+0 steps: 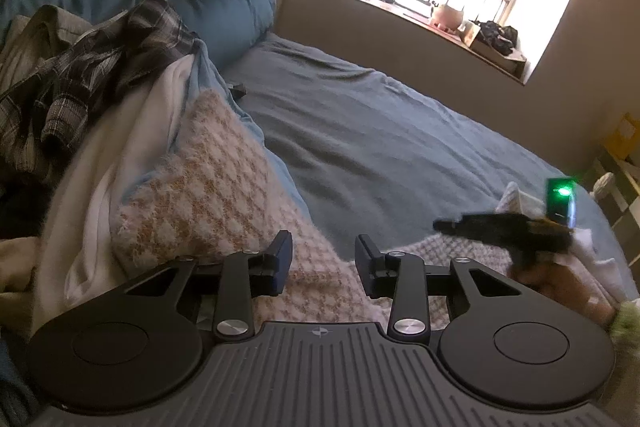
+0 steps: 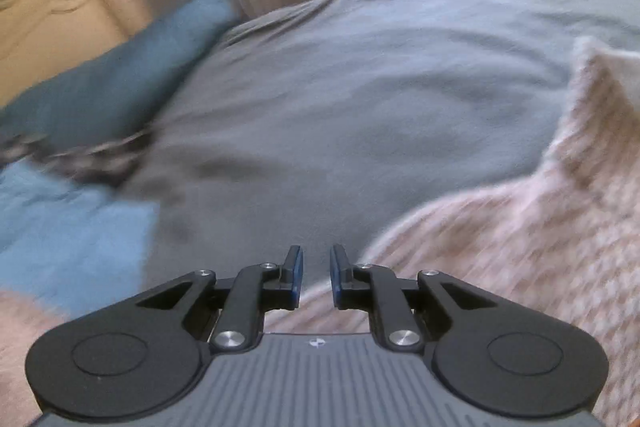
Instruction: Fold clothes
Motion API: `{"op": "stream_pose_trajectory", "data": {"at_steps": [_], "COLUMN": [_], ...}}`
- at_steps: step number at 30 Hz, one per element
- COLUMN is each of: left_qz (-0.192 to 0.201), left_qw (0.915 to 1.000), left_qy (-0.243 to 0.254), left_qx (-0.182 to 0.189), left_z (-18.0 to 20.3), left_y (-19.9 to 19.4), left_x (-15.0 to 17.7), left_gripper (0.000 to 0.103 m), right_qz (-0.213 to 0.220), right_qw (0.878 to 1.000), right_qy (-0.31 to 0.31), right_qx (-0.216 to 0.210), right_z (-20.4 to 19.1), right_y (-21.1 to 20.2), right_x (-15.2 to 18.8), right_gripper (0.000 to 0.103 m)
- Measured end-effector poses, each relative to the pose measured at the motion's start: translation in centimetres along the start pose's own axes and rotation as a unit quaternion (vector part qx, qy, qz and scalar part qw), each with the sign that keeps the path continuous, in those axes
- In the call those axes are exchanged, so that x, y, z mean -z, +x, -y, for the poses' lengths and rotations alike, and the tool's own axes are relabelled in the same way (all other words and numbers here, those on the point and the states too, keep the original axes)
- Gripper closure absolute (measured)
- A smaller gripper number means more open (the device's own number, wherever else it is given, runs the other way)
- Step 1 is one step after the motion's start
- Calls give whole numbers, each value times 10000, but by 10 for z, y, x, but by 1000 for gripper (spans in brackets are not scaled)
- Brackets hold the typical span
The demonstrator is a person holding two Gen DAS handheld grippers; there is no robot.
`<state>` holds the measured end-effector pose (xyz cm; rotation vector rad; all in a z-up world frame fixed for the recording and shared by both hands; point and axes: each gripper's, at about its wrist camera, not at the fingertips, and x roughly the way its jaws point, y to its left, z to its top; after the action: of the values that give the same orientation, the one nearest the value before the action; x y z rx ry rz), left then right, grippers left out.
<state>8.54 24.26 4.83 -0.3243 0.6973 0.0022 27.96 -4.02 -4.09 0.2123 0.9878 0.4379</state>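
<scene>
Here the left gripper [image 1: 323,259] sits low at centre frame above the sweater [image 1: 208,187], jaws apart and holding nothing. The sweater, fuzzy pink-and-white knit, sprawls from centre left to lower right over the grey bed [image 1: 380,131]. A plaid shirt [image 1: 92,75] is heaped at upper left. In the blurred right view, the right gripper [image 2: 316,275] points across the bed, jaws slightly parted and seemingly empty, sweater [image 2: 520,227] at lower right.
</scene>
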Motion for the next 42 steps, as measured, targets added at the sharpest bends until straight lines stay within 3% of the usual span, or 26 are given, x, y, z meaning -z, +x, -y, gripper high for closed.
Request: {"op": "stream_pose_trajectory", "data": {"at_steps": [3, 6, 16, 20, 23, 26, 29, 32, 38, 40, 42], "left_qz": [15, -28, -107, -95, -105, -128, -159, -169, -189, -224, -240], "left_qw": [10000, 9999, 9999, 10000, 9999, 9999, 9999, 9998, 9998, 9997, 9997], "left_qy": [40, 72, 1, 17, 50, 39, -35, -87, -33, 10, 92], "left_qx": [-50, -107, -8, 2, -29, -30, 19, 76, 81, 57, 9], "left_z": [0, 1, -3, -3, -2, -2, -5, -7, -6, -5, -2], "left_y": [0, 0, -1, -1, -1, -1, -2, -2, 0, 0, 1], "left_x": [1, 1, 0, 1, 3, 3, 1, 0, -1, -1, 0], "left_gripper": [69, 69, 69, 69, 69, 69, 69, 69, 69, 69, 69], "right_qz": [-467, -792, -641, -1487, -1246, -844, -720, -800, -1293, -1384, -1238], "right_qw": [9979, 9949, 9960, 9851, 9890, 9952, 9929, 9885, 9804, 9816, 9800], "right_qy": [-211, -621, 195, -398, -572, 62, 733, 906, 641, 450, 525], "right_qx": [-398, -31, -591, -769, -548, -498, -597, -912, -1338, -1240, -1467], "right_z": [-14, -29, -29, -60, -73, -68, -59, -51, -65, -75, -78], "right_y": [-11, 22, 22, 33, 62, 80, 79, 56, 28, 29, 20], "right_x": [14, 22, -3, 30, 24, 0, -15, -8, 18, 33, 36], "right_gripper": [88, 89, 87, 87, 88, 88, 87, 87, 86, 86, 86]}}
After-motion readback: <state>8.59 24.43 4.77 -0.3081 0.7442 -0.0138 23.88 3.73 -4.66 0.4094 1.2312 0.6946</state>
